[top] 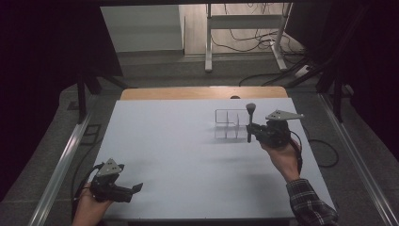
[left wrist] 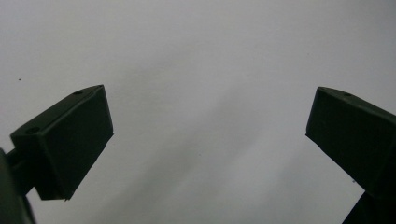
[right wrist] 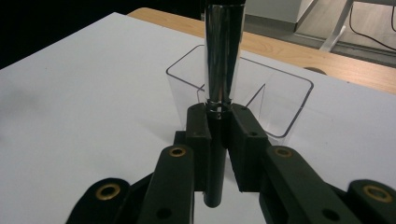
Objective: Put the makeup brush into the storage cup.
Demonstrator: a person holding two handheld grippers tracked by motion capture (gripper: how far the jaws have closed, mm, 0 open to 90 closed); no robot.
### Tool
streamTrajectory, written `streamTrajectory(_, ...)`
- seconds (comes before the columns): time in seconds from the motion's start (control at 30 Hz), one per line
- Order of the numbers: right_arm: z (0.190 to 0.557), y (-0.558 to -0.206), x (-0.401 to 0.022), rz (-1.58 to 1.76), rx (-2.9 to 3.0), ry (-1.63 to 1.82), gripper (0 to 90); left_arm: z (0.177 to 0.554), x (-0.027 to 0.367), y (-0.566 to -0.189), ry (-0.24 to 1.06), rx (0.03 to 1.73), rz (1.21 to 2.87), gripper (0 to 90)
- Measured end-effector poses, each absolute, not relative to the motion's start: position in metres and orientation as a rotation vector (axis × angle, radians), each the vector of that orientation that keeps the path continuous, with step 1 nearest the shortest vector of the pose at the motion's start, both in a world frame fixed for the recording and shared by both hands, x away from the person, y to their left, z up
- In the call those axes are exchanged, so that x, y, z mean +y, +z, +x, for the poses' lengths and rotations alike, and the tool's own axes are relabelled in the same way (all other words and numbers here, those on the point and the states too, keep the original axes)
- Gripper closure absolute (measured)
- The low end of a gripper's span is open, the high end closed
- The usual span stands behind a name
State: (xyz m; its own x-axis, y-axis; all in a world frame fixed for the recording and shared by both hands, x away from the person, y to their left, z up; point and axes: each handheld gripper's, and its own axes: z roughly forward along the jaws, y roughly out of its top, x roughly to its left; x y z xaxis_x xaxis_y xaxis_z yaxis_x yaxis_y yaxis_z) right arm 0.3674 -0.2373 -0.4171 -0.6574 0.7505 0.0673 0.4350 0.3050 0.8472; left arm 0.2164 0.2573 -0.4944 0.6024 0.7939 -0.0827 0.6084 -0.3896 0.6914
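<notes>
High view: the right hand-held gripper (top: pixel 252 130) is clenched on the dark handle of a makeup brush (top: pixel 250 121), which stands upright with its rounded head on top. The clear plastic organizer (top: pixel 227 123), divided into compartments, sits on the white worktop (top: pixel 179 155) just to the left of the brush as this view shows it. Which compartment lies nearest cannot be told from above.

Right gripper view: the right hand-held gripper (right wrist: pixel 219 123) has both jaws pressed against the handle just below the brush's shiny metal collar (right wrist: pixel 224 51). The black end of the handle projects below the jaws. The organizer (right wrist: pixel 280 107) stands directly behind the brush, its open top facing up and an inner partition visible to the right of the collar. The brush's long axis runs vertically, roughly in line with the organizer's walls.

Left gripper view: the left hand-held gripper (left wrist: pixel 205 140) has its 2 jaws spread wide over bare worktop (left wrist: pixel 196 56), with nothing between them. In the high view this left hand-held gripper (top: pixel 134 189) rests near the front left corner, well apart from the organizer.

Judgement: the right hand is the nearer one and already carries the brush. The coming move likely turns on carrying the brush forward over a compartment, keeping it upright and lowering it handle first.
</notes>
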Motion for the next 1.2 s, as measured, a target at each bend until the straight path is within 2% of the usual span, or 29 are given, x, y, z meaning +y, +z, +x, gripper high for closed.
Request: streamTrajectory(1.2,0.406,-0.401,-0.233,1.089,2.192,1.288,78.1,0.218,0.263,-0.495,0.347,1.119,2.106,1.3)
